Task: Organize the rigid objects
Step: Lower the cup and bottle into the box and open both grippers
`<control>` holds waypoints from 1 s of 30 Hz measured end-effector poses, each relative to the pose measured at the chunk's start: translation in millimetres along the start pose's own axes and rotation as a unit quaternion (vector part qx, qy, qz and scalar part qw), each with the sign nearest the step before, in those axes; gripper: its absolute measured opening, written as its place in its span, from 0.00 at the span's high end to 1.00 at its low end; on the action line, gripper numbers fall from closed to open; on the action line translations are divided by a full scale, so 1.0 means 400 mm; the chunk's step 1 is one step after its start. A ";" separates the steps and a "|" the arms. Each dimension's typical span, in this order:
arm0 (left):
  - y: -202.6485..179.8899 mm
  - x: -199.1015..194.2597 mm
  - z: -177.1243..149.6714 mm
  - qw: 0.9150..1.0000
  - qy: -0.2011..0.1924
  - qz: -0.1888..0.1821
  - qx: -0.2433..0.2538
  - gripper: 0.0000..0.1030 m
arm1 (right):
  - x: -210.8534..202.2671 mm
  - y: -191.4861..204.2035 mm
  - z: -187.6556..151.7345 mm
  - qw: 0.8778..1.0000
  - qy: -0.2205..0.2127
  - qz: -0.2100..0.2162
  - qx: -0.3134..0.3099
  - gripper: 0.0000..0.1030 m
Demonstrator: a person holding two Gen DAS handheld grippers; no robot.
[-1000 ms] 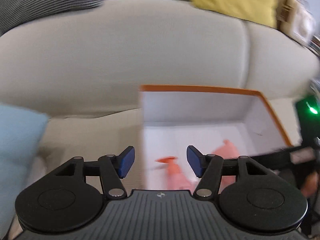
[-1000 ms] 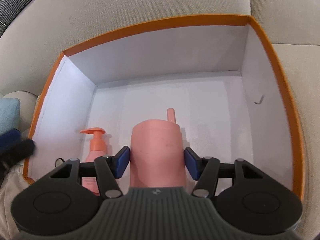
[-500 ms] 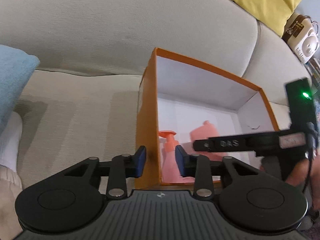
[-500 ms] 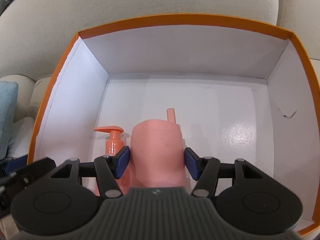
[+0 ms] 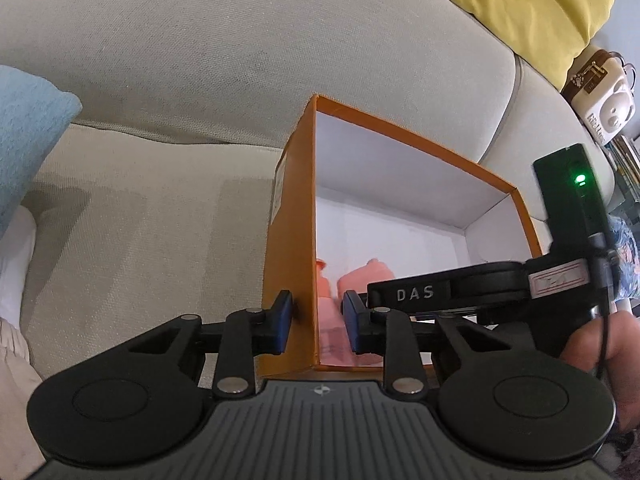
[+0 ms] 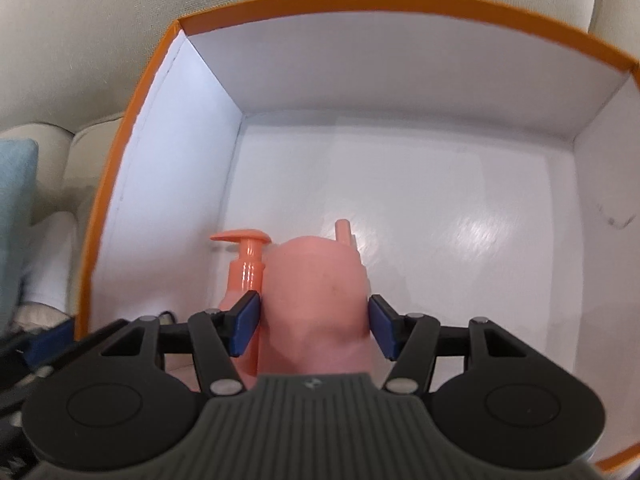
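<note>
- My right gripper (image 6: 314, 326) has its pads pressed against both sides of the pink bottle (image 6: 316, 300), gripping the wide body low inside the orange box (image 6: 120, 152), over its white floor.
- Just beside the bottle, on its left in the right wrist view, an orange pump dispenser (image 6: 246, 268) stands upright; the gripper's left pad sits very close to it, possibly touching.
- My left gripper (image 5: 316, 322) straddles the box's near side wall, one pad outside, one inside. Its jaws are closing, and I see a gap on the inner side, so I judge the wall not yet pinched.
- The box sits on a beige sofa (image 5: 140, 220), a soft base, so it may tilt or slide unless steadied.
- I judge the bottle to be a light, stiff plastic with a smooth, slightly slippery skin; the broad middle of the body is the safest hold, not the thin spout on top.
- The box wall looks like thin cardboard: it is rigid enough to pinch at the rim, but it would crease under a hard squeeze.
</note>
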State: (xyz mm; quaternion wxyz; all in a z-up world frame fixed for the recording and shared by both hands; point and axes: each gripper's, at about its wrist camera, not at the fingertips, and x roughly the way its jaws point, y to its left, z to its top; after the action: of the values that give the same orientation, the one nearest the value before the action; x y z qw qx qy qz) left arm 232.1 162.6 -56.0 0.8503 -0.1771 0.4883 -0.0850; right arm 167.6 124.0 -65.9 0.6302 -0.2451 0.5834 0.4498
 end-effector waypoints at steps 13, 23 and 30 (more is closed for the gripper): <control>0.001 0.008 0.000 1.000 -0.004 -0.001 -0.003 0.71 | -0.004 -0.066 -0.015 0.999 0.040 0.009 0.011 0.40; -0.003 0.010 -0.003 1.000 -0.004 0.001 0.001 0.72 | -0.031 -0.115 -0.032 0.998 0.046 0.041 0.028 0.42; -0.018 0.001 -0.018 1.000 0.007 0.018 0.012 0.74 | -0.036 -0.064 -0.055 0.995 0.066 0.064 0.032 0.43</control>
State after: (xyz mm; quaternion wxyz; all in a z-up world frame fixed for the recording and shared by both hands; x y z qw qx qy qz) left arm 226.2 154.3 -56.9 0.8505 -0.1573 0.4959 -0.0773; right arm 179.3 89.5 -62.2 0.5675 -0.2164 0.6525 0.4531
